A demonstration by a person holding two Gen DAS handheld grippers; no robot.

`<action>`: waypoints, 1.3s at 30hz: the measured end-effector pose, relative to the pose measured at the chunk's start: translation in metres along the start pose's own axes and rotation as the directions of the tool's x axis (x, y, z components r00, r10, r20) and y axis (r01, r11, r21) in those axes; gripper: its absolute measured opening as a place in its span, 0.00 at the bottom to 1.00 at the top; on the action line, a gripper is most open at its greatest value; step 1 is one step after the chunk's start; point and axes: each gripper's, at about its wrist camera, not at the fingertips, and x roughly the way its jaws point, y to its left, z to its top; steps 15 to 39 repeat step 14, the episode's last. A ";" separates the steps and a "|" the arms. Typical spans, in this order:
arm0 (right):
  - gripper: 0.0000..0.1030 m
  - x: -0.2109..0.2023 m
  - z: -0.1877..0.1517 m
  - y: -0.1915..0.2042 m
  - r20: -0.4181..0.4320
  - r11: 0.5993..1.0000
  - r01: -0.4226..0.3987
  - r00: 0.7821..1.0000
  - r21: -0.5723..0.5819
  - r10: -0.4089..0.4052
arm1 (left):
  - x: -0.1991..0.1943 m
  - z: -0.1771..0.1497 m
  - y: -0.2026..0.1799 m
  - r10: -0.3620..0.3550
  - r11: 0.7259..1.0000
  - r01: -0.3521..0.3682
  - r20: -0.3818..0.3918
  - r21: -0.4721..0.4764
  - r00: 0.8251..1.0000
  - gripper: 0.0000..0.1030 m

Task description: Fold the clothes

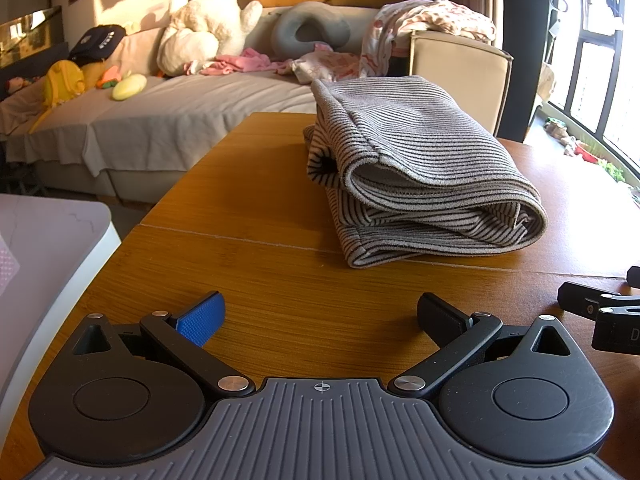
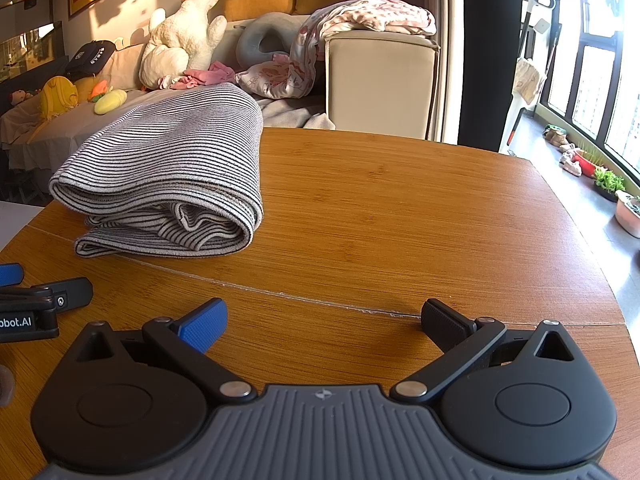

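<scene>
A grey striped garment (image 1: 416,176) lies folded in a thick bundle on the wooden table (image 1: 248,208). In the right wrist view the same garment (image 2: 168,172) sits at the left of the table (image 2: 400,220). My left gripper (image 1: 320,314) is open, low over the near table edge, well short of the bundle, nothing between its fingers. My right gripper (image 2: 324,320) is open too, empty, to the right of the bundle and nearer than it. Each gripper shows at the edge of the other's view: the right one (image 1: 600,312), the left one (image 2: 36,304).
Beyond the table stands a grey sofa (image 1: 168,120) with a white plush toy (image 1: 208,20), a neck pillow (image 1: 312,28), pink clothes (image 1: 248,62) and a patterned blanket (image 1: 424,20). A white table corner (image 1: 52,248) is at left. Windows and floor plants (image 2: 608,180) lie to the right.
</scene>
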 end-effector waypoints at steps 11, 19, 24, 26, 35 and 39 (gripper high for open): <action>1.00 0.001 0.001 -0.001 0.000 1.000 0.002 1.000 0.000 -0.002 | -0.001 0.000 -0.001 0.002 1.000 -0.002 0.001 -0.001 1.000 1.00; 1.00 0.001 0.001 -0.001 -0.001 1.000 0.004 1.000 0.000 -0.004 | -0.001 0.000 -0.001 0.001 1.000 -0.001 0.000 -0.001 1.000 1.00; 1.00 0.001 0.001 -0.001 -0.001 1.000 0.004 1.000 0.000 -0.004 | -0.001 0.000 -0.001 0.001 1.000 -0.001 0.000 -0.001 1.000 1.00; 1.00 0.001 0.001 -0.001 -0.001 1.000 0.004 1.000 0.000 -0.004 | -0.001 0.000 -0.001 0.001 1.000 -0.001 0.000 -0.001 1.000 1.00; 1.00 0.001 0.001 -0.001 -0.001 1.000 0.004 1.000 0.000 -0.004 | -0.001 0.000 -0.001 0.001 1.000 -0.001 0.000 -0.001 1.000 1.00; 1.00 0.001 0.001 -0.001 -0.001 1.000 0.004 1.000 0.000 -0.004 | -0.001 0.000 -0.001 0.001 1.000 -0.001 0.000 -0.001 1.000 1.00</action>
